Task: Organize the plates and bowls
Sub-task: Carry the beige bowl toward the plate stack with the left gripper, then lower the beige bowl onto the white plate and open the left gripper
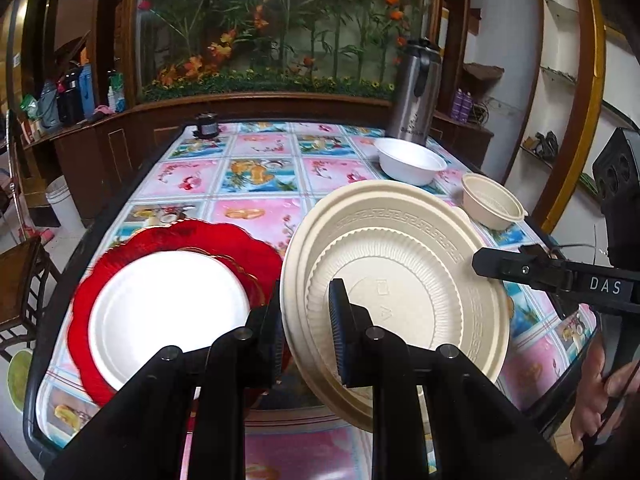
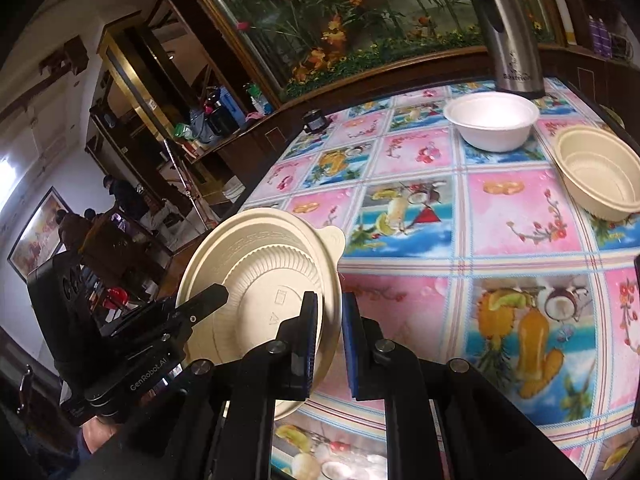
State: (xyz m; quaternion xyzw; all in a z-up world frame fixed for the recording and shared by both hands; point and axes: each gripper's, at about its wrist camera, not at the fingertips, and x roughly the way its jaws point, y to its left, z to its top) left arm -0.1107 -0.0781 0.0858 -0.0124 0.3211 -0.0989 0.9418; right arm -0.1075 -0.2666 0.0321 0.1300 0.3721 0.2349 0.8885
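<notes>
Table (image 1: 264, 148), floral cloth, middle bare; planter wall behind. I hold one beige plate (image 1: 400, 280) tilted above the near edge: left gripper (image 1: 306, 332) and right gripper (image 2: 330, 344) both clamp its rim. Red plate (image 1: 160, 248) with white plate (image 1: 168, 312) left; white bowl (image 1: 408, 160), beige bowl (image 1: 494, 200), flask (image 1: 412, 96) far right.

Matt, ribbed beige plastic plate (image 1: 400, 264) above a glossy printed tablecloth (image 1: 256, 168); a shiny red scalloped plate (image 1: 168, 240) carries a smooth white one (image 1: 164, 312); brushed-metal flask (image 1: 414, 96) behind.
</notes>
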